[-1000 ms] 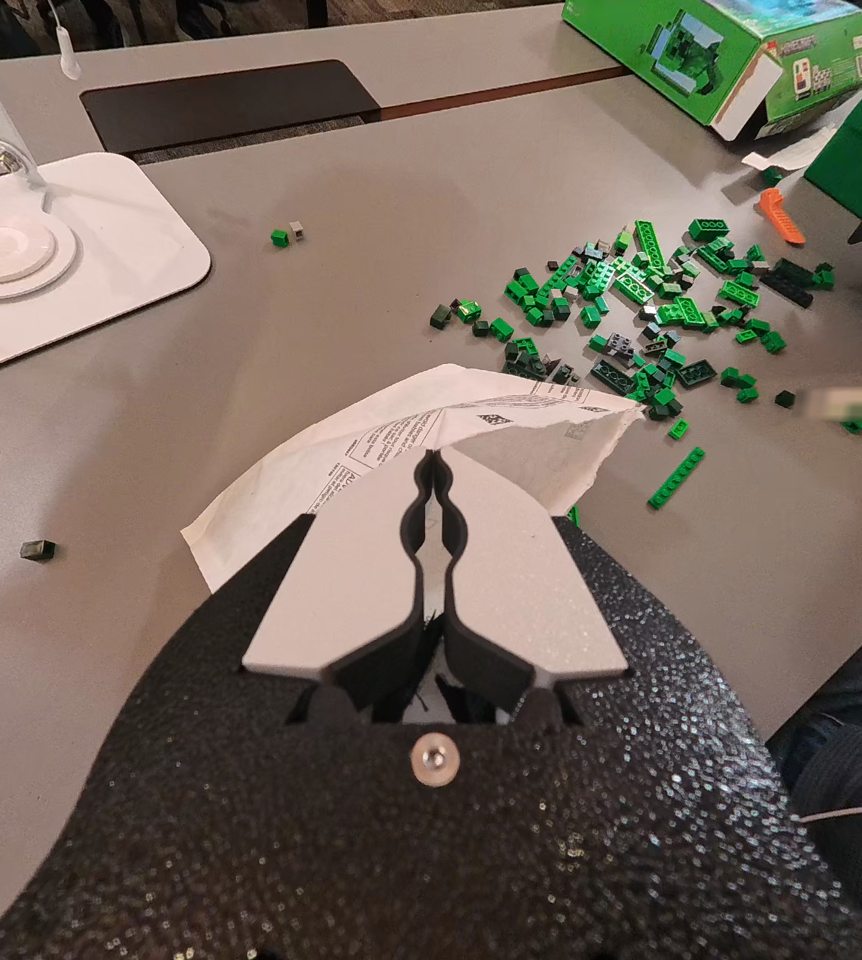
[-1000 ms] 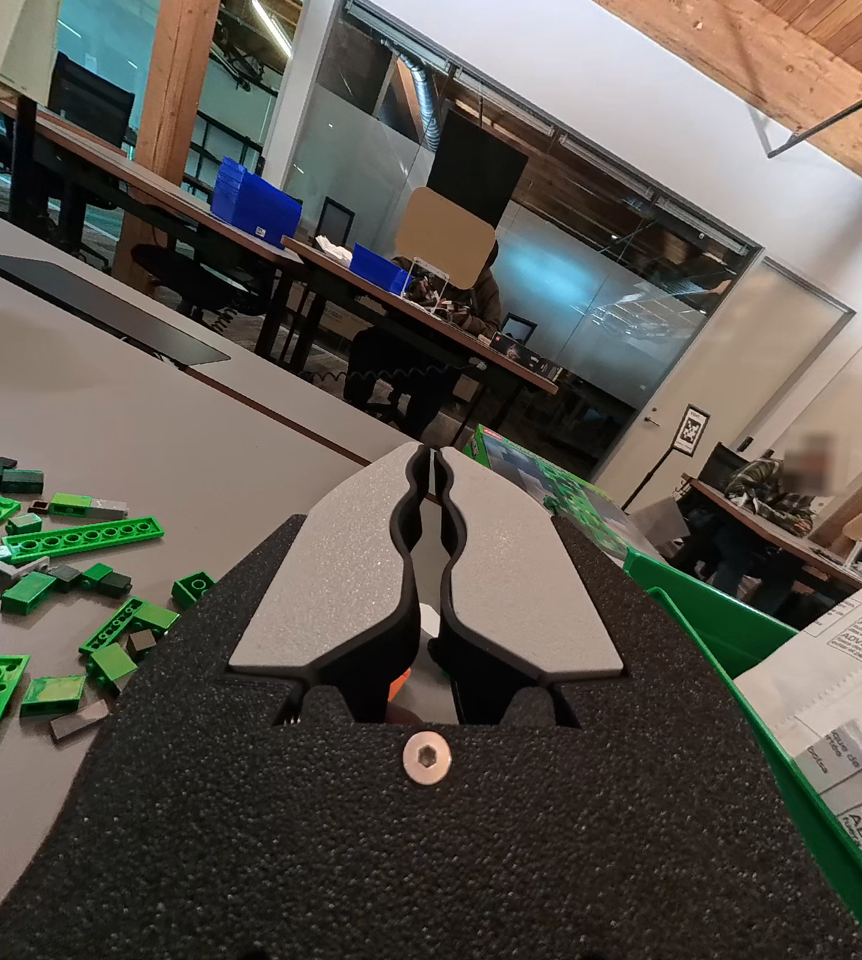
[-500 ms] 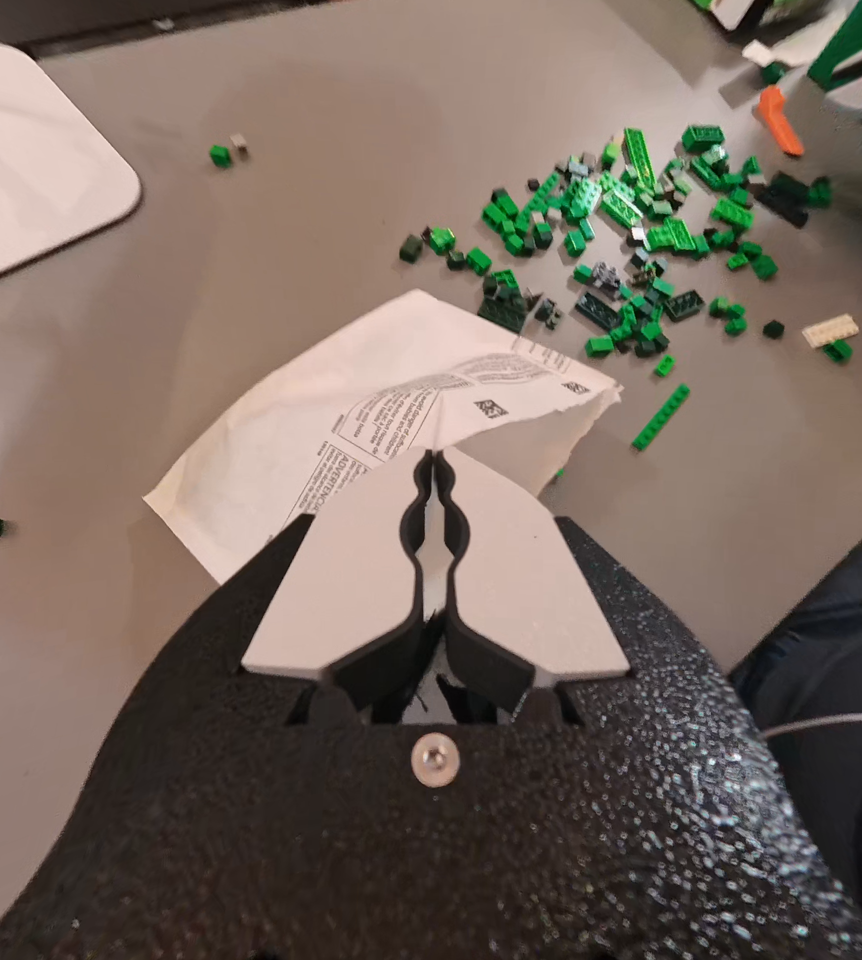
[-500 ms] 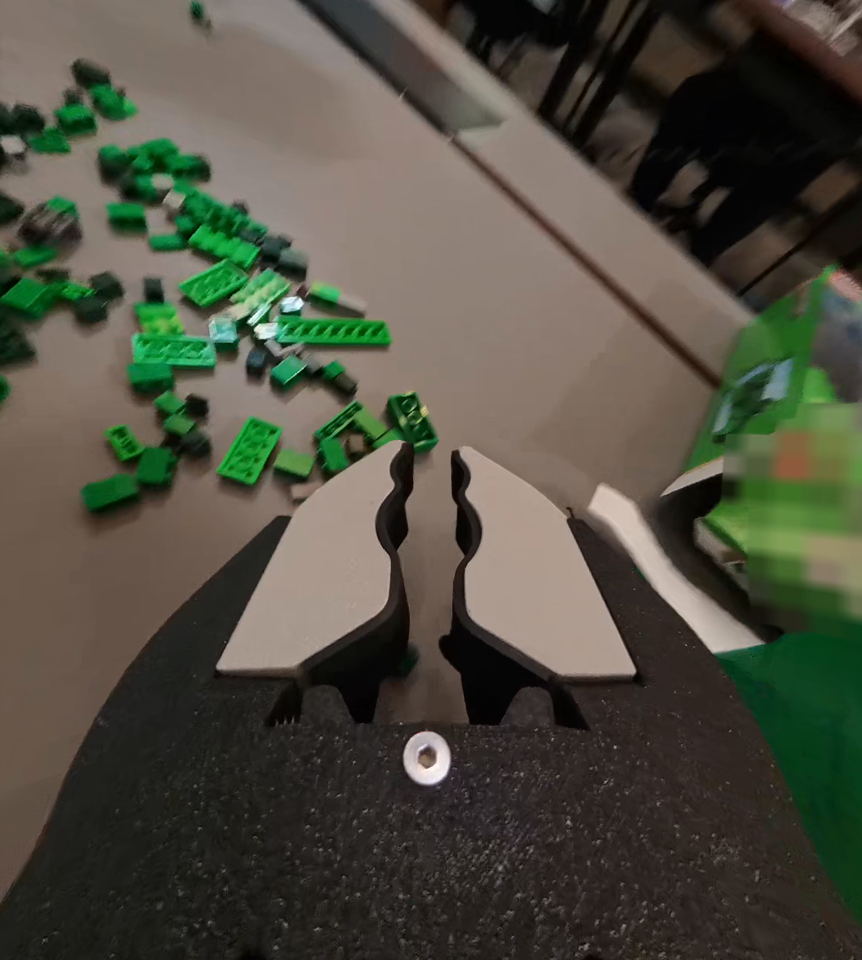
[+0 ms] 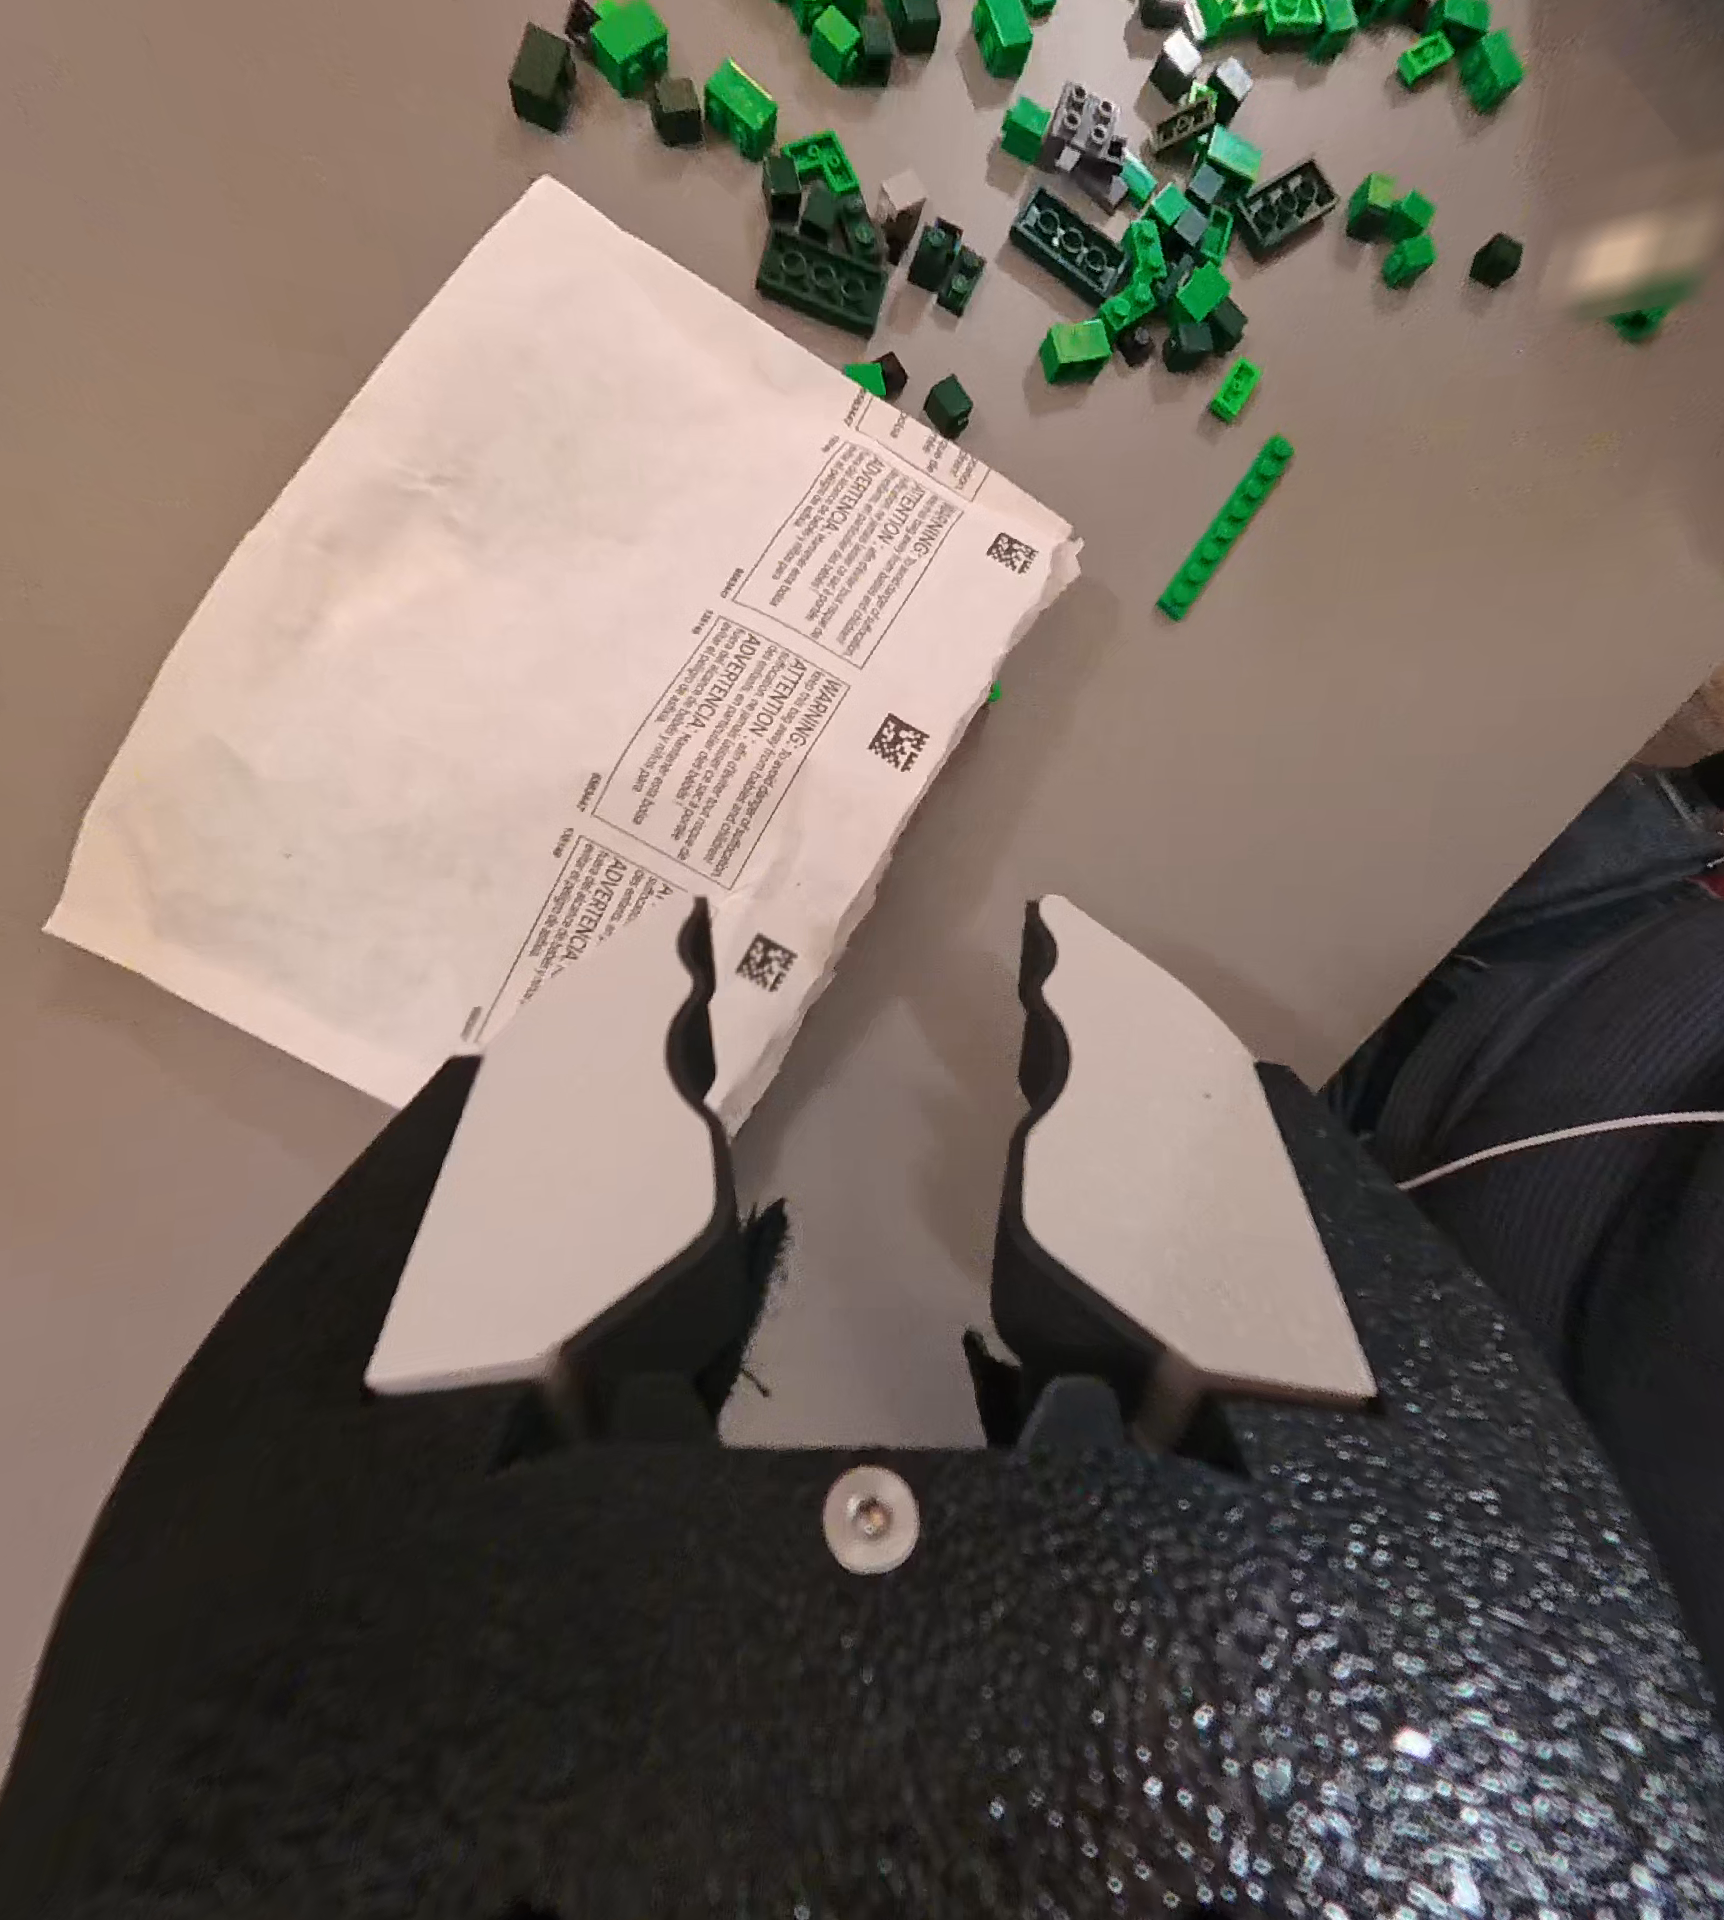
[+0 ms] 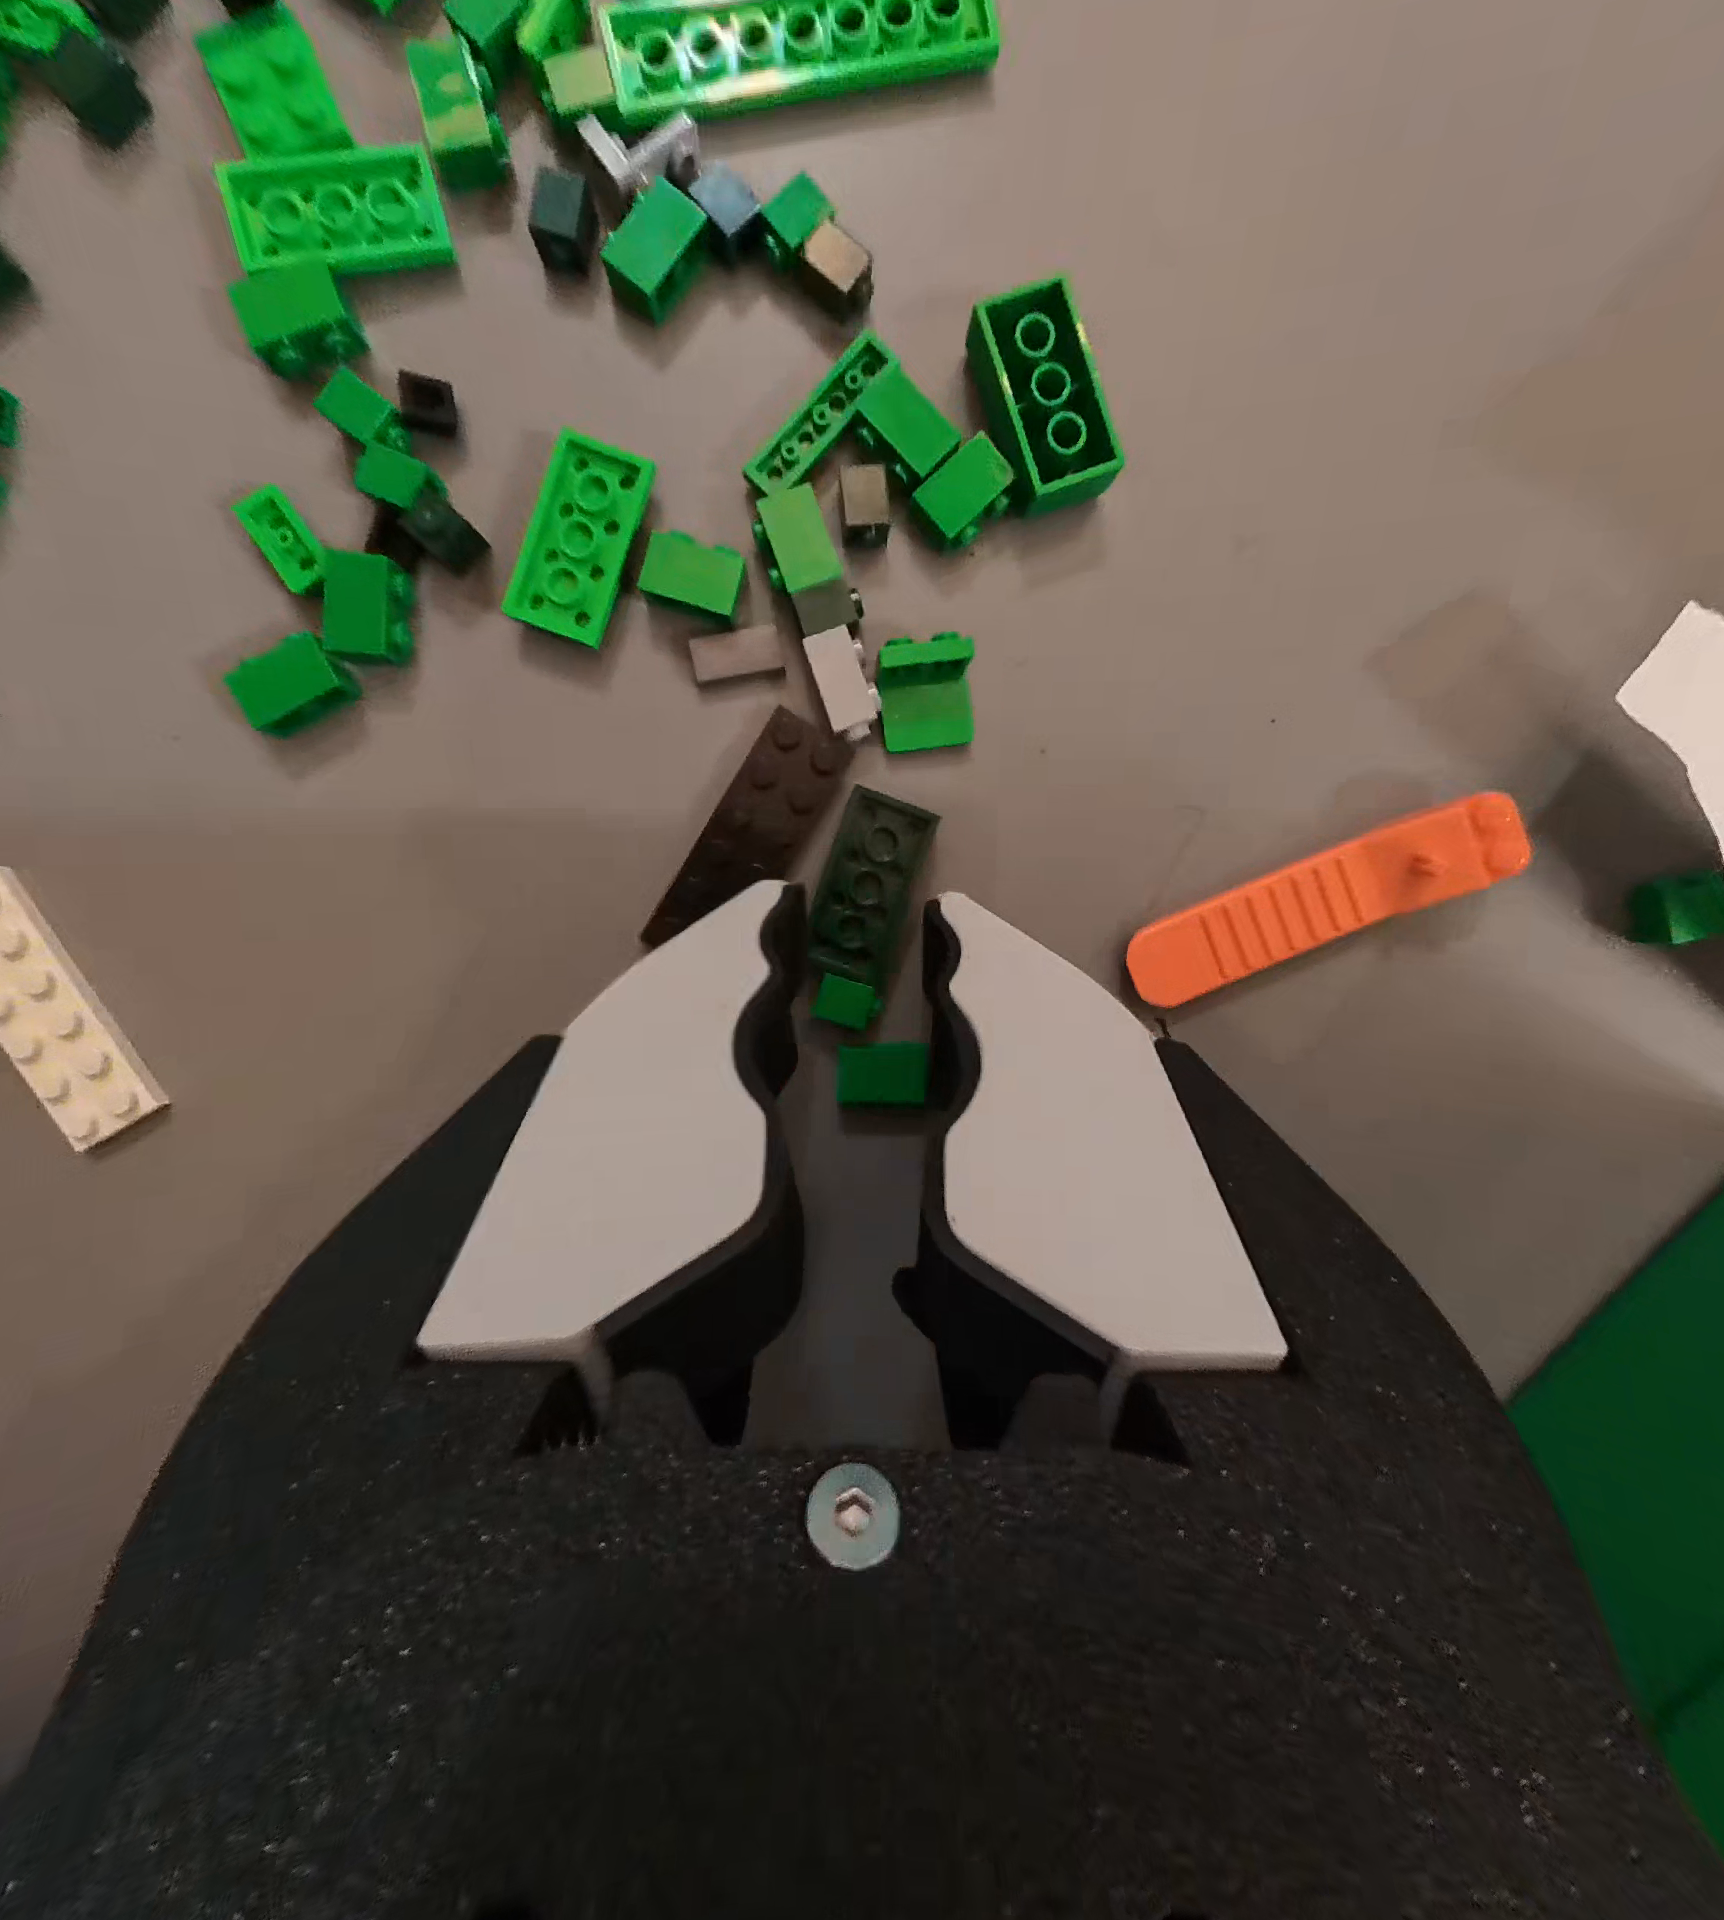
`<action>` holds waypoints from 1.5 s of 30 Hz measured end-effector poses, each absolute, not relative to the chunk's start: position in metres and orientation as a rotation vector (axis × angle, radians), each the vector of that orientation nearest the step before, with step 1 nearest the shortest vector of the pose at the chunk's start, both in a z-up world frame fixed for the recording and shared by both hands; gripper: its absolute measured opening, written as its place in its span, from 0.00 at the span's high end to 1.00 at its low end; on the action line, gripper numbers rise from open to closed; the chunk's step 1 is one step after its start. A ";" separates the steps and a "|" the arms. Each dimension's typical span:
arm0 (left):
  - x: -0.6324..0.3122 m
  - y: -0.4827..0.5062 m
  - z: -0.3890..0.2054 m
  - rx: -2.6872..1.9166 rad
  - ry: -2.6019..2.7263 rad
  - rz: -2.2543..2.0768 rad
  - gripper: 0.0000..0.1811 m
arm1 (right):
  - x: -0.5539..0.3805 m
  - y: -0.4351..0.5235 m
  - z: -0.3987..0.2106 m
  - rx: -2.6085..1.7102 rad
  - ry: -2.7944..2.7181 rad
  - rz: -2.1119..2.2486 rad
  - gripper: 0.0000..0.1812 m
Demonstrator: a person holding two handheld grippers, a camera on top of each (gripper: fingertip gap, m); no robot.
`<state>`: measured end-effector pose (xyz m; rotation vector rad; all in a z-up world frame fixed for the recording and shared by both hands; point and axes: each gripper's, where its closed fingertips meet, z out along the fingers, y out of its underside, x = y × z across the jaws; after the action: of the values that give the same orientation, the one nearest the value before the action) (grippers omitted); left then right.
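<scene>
Dark green flat studded plate (image 6: 870,878) lies straight ahead of the right tool (image 6: 856,902), long axis along the part-open, empty fingers, on the grey bench (image 6: 1305,436). Left tool (image 5: 866,912), wide open and empty, hovers over the torn white paper bag (image 5: 484,665) edge.

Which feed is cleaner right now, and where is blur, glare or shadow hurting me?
Right wrist view is cleaner: orange tool and dark green plate by the right gripper read sharp; far bricks show glare. Left wrist view: paper bag is sharp, a smeared patch upper right, speckled glare on the left gripper housing.
</scene>
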<state>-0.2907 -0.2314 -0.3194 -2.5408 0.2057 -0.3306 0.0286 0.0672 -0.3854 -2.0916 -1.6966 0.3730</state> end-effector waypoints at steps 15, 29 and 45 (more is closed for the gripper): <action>-0.214 -0.130 -0.249 -1.870 0.208 -0.425 0.99 | -0.108 0.016 -0.276 -0.927 -1.621 0.204 0.91; -0.122 -0.071 -0.264 -1.693 0.191 -0.936 0.66 | -0.131 -0.062 -0.242 0.004 -1.282 -0.427 0.91; -0.133 -0.035 -0.279 -1.750 0.622 -0.254 0.96 | -0.134 -0.035 -0.284 -0.328 -1.565 -0.127 0.92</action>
<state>-0.1331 -0.0350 -0.2791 -1.7497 0.6220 -0.2539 -0.1340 -0.0351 -0.2837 -0.3282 -1.5647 -0.1268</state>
